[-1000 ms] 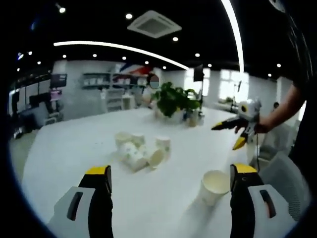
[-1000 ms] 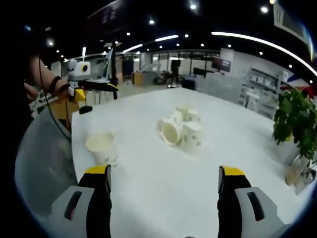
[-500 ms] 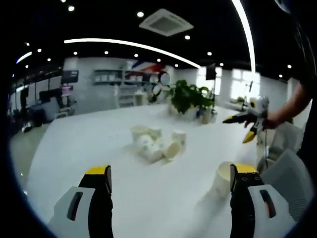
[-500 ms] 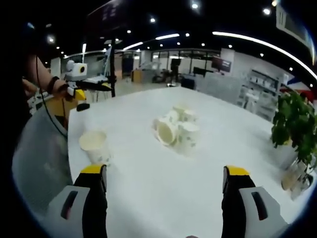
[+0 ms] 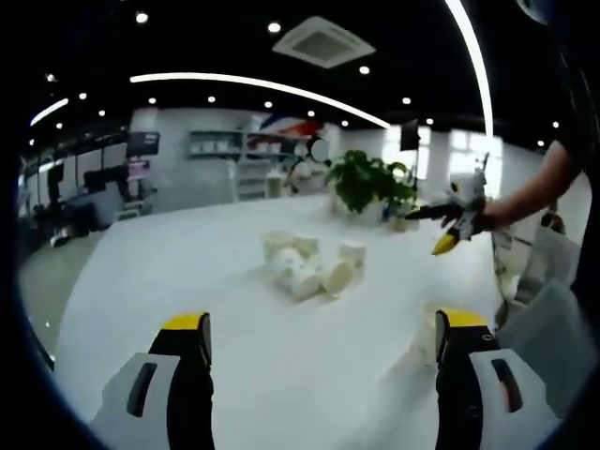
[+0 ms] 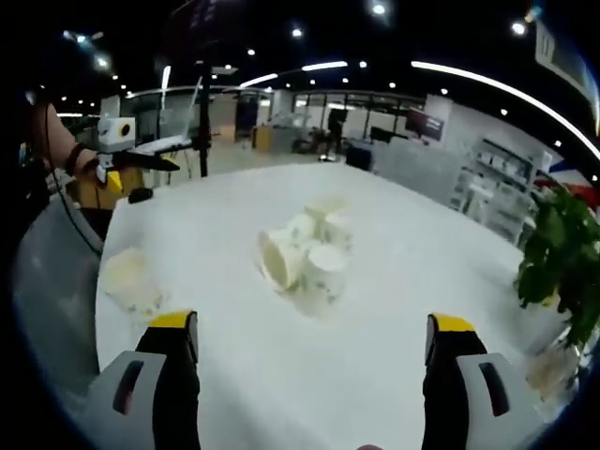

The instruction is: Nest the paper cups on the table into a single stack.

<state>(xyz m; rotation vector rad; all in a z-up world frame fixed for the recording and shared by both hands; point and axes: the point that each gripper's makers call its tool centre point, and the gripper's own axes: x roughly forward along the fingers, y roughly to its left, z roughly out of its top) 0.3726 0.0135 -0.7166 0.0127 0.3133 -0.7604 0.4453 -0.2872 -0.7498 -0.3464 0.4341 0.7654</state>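
In the left gripper view, the left gripper (image 5: pixel 319 352) rises from the bottom of the frame with its two yellow-tipped jaws spread wide and nothing between them. Beyond them, at the centre of the frame, a cluster of cups (image 5: pixel 313 266) sits on the white worktop (image 5: pixel 169 281); some stand upright and at least one lies on its side with its mouth toward the lower right. A single cup (image 5: pixel 424 333) stands upright at lower right, just beside the tip of the right-hand jaw and partly hidden by it. At right of centre, the right gripper (image 5: pixel 443 225) hangs above the worktop, held by a hand (image 5: pixel 486 217); its jaws look parted, with one yellow tip pointing down. A plant (image 5: pixel 367 181) stands at the far edge of the worktop, above the cluster.

In the right gripper view, the right gripper (image 6: pixel 314 352) likewise has its jaws wide apart and grips nothing. The cluster (image 6: pixel 302 255) lies at the centre of the frame, blurred, one cup on its side with its open mouth facing left. The single cup (image 6: pixel 131 279) stands at lower left near the worktop's (image 6: pixel 412 262) edge, well apart from the cluster. The left gripper (image 6: pixel 131 157) shows at upper left, held by a hand (image 6: pixel 86 167); how far its jaws are parted cannot be told from here. The plant (image 6: pixel 561 258) is at the right edge.
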